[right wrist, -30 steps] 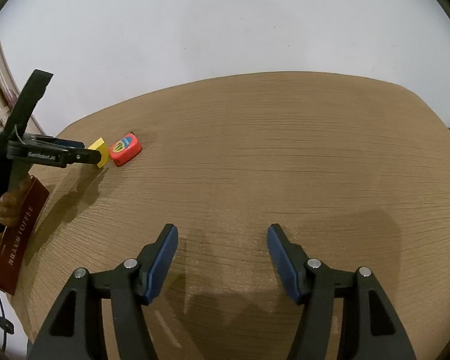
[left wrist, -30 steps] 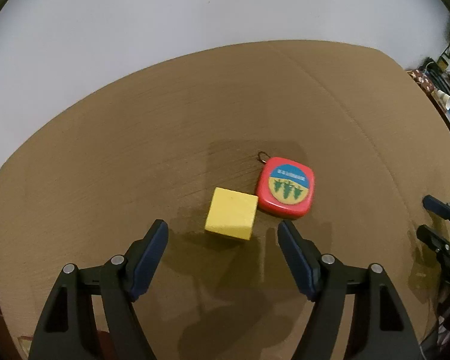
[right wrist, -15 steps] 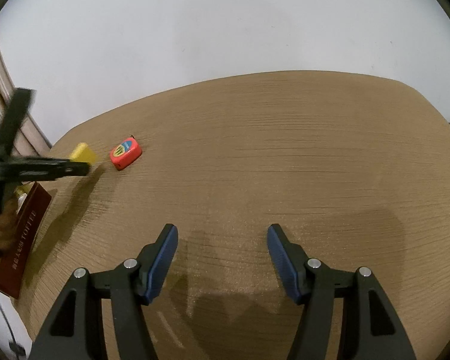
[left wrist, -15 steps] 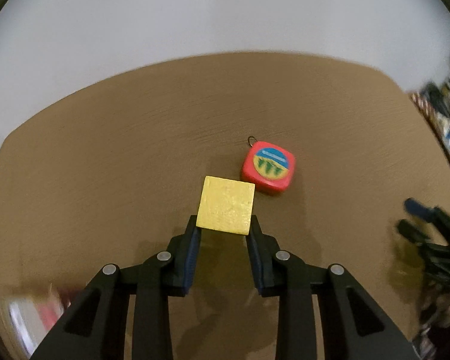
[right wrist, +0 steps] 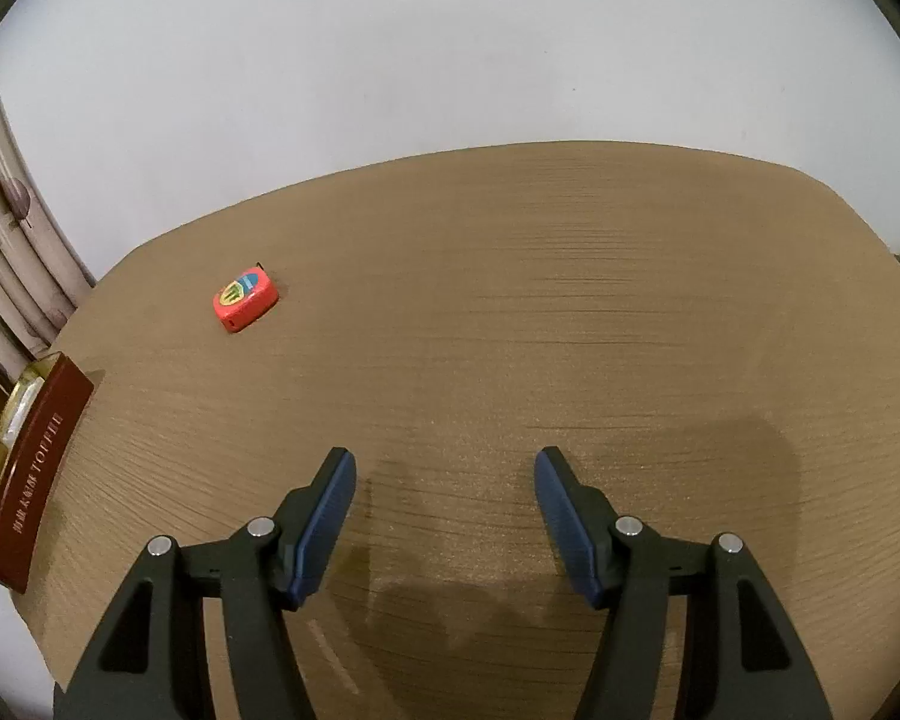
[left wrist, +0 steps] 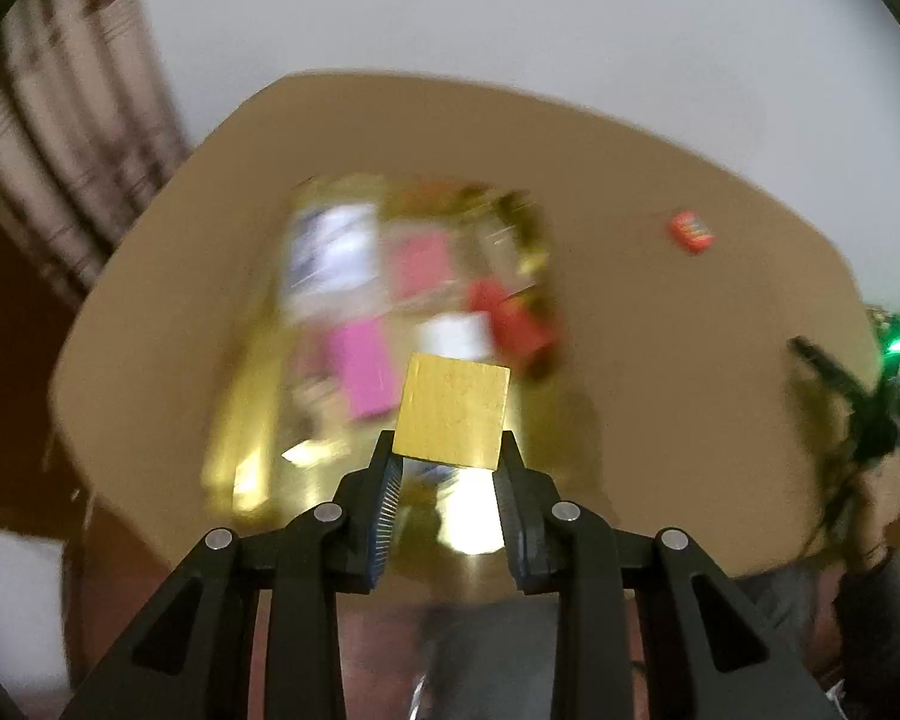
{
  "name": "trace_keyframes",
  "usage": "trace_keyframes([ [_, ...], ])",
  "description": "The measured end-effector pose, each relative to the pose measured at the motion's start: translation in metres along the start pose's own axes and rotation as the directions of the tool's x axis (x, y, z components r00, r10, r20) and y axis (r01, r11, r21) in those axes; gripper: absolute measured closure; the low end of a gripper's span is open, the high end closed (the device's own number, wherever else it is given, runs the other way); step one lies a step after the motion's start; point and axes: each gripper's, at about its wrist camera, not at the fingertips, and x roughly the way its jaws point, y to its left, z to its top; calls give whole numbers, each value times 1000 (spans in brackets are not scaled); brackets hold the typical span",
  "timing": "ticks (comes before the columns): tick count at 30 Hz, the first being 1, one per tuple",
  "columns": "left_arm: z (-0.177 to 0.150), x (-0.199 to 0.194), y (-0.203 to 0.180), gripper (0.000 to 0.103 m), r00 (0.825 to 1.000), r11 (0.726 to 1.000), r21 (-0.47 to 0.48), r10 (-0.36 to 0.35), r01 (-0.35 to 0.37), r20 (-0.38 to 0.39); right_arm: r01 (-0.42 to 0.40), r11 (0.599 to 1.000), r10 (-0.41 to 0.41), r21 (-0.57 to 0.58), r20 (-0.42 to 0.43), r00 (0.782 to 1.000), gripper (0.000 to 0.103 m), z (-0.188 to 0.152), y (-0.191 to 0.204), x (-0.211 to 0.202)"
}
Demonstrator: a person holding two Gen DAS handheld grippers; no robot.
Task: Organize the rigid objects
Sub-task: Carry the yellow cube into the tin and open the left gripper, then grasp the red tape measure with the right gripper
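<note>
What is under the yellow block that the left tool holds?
The yellow block hangs above a gold-lined box holding blurred pink, white and red items. The block and the left tool cover the part directly beneath; motion blur hides what those items are.

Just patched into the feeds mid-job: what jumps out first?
The yellow block pinched in the left gripper, held over a blurred box of colourful items. Next, the red tape measure alone on the table, and the right gripper open, holding nothing.
</note>
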Motion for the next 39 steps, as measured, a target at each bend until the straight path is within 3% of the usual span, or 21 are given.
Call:
trace_keyframes([
  [4,-5,16,26,76,996,996,5,89,-89,-18,25,999,-25,-20,-6,1000,39,0,6,4],
  [12,7,57,21,76,995,998,15,67,-66,-75,60,997,-60,-47,-14,998,39,2,14,12],
  [18,3,72,34,76,993,998,-50,37,-43,-111,71,996,-72,-62,-17,997,38,3,17,18],
  [23,2,69,33,72,988,991,-54,113,-119,-105,71,995,-72,-63,-17,997,38,4,17,19],
  [26,0,61,28,42,992,991,-70,108,-113,-70,72,995,-73,-64,-17,997,38,4,18,19],
  [27,0,57,26,38,993,991,-71,109,-112,-49,74,995,-75,-66,-17,997,38,3,18,18],
  [30,-3,35,21,36,991,987,-99,130,-126,33,81,993,-83,-80,-21,996,36,3,20,19],
  [34,-14,10,13,35,995,988,-154,43,-29,91,108,987,-114,-115,-39,993,36,6,29,24],
  [37,-35,-5,-4,34,986,986,-161,-4,31,165,-1,997,-5,-71,-75,997,36,21,37,25],
  [39,-51,-11,-22,34,979,991,-131,14,13,202,-22,995,13,-97,-94,996,36,36,56,26],
])
